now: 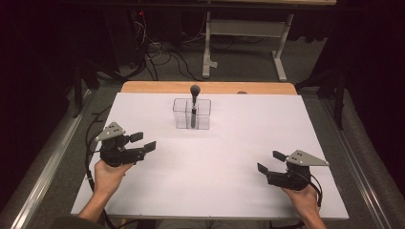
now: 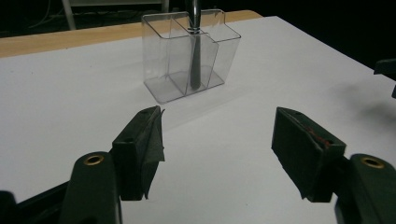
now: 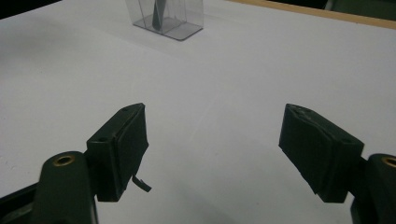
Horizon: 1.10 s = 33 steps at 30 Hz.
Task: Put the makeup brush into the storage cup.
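Brush (image 1: 194, 98) stands upright, head up, in the middle compartment of the clear organizer (image 1: 191, 114) at upper centre of the frame. Left gripper (image 1: 143, 141) at lower left and right gripper (image 1: 270, 162) at lower right rest over the white bench (image 1: 215, 157), jaws apart, holding nothing, well clear of the organizer.

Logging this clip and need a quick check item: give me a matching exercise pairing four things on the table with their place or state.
Things:
1. makeup brush
2. clear organizer
3. left hand-held gripper
4. right hand-held gripper

Places or states:
A. open, near the table's right front
B. stands on the white sheet toward the far edge
C. upright, head up, in a compartment
D. open, at the table's left side

Pairs: 1-C, 2-B, 3-D, 4-A
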{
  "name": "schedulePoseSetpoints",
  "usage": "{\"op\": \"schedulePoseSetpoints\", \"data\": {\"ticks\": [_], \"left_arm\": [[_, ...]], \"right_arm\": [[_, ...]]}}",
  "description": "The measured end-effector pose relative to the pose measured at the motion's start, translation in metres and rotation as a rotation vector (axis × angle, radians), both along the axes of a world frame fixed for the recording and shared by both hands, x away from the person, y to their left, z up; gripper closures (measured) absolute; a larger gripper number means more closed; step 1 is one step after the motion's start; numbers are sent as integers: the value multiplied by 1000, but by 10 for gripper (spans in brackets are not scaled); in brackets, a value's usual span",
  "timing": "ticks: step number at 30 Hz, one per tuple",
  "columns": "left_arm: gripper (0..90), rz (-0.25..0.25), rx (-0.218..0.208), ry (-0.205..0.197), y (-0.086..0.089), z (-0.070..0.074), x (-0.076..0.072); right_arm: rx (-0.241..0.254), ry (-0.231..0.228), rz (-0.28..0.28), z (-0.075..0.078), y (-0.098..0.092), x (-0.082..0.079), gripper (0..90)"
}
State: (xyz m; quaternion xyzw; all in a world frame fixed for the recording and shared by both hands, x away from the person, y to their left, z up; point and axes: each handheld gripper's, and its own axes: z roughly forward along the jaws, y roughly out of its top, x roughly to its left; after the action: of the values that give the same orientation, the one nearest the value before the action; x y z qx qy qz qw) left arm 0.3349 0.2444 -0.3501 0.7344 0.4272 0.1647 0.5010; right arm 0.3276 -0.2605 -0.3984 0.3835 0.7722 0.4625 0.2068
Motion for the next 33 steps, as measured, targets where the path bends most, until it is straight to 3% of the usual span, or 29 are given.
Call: {"op": "schedulePoseSetpoints", "data": {"ticks": [33], "left_arm": [[337, 39, 1, 15, -1, -19, -1]], "right_arm": [[5, -1, -2, 0, -1, 1, 254]]}}
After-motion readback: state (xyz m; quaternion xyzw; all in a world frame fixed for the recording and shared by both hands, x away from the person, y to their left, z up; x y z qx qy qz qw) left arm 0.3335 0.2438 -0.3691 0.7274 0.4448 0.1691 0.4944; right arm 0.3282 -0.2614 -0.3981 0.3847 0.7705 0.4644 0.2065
